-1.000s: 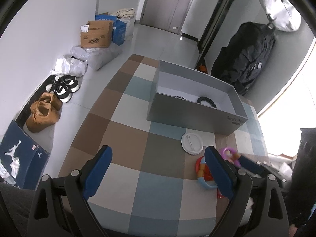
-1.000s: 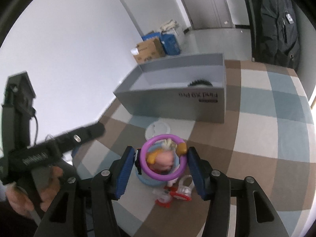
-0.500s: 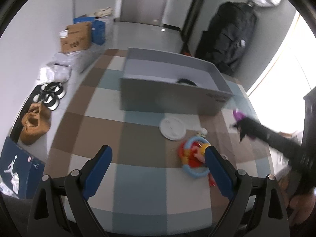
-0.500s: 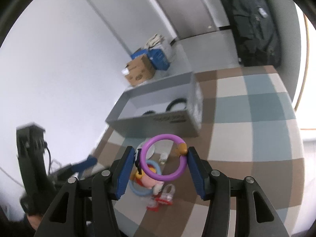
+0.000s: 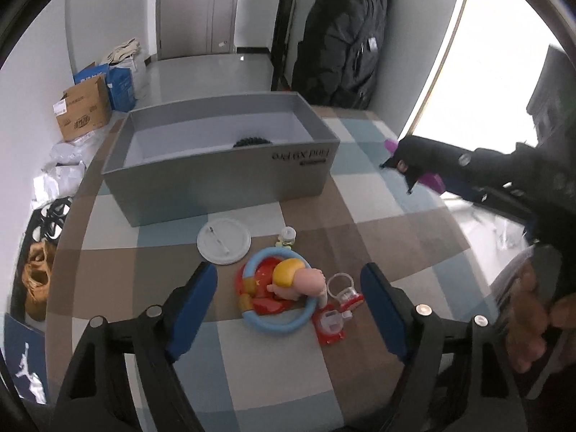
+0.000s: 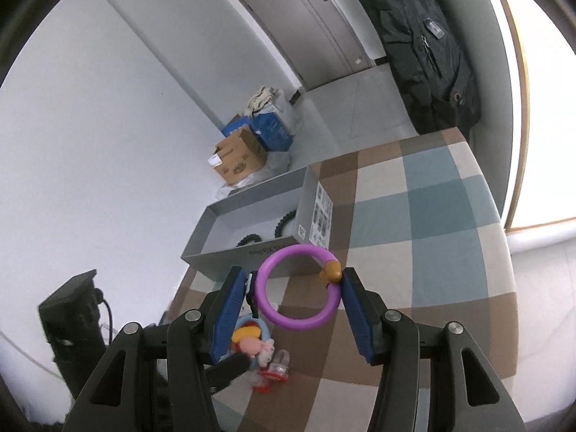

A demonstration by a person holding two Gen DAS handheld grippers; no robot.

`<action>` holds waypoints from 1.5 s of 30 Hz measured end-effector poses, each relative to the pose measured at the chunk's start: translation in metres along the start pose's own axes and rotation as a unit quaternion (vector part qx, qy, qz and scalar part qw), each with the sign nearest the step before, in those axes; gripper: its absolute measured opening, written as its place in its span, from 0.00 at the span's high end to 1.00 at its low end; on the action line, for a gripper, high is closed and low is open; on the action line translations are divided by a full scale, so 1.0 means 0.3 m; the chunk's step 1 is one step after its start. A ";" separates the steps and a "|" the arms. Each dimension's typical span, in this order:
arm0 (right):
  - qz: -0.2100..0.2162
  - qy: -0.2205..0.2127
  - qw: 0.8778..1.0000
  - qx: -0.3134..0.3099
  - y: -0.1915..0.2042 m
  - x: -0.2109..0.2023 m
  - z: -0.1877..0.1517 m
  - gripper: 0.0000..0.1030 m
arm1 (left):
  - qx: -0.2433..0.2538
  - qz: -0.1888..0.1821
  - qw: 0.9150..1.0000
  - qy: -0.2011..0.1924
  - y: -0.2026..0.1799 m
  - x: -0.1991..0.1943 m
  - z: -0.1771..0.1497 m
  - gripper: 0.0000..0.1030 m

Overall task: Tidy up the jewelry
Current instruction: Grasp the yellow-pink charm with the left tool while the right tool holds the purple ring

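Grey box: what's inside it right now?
Inside the grey box, the right wrist view shows two black beaded bracelets on its pale floor. The near wall hides the front strip.

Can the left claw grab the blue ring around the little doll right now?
Probably yes. The left claw is open, its jaws have just been closing, and the blue plastic ring lies between its fingers on the checked tablecloth. Nothing covers it, though the small doll lies inside it.
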State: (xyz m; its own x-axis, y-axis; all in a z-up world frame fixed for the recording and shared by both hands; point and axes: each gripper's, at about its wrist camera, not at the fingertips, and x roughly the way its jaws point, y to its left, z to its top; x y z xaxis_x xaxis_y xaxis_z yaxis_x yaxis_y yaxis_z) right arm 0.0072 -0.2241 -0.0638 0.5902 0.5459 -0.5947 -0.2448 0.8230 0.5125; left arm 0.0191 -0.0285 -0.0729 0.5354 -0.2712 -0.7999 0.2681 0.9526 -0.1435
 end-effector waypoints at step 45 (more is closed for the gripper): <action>0.022 -0.012 0.999 -0.031 0.078 -0.015 0.056 0.48 | -0.098 -0.091 0.988 -0.077 0.087 -0.106 0.134 0.74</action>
State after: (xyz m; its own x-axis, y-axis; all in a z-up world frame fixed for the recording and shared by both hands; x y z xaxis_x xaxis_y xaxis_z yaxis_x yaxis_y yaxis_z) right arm 0.0118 -0.2099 -0.0387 0.5967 0.5779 -0.5567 -0.3175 0.8072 0.4976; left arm 0.0413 -0.0006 -0.0277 0.6116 -0.4444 -0.6545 0.2194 0.8901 -0.3994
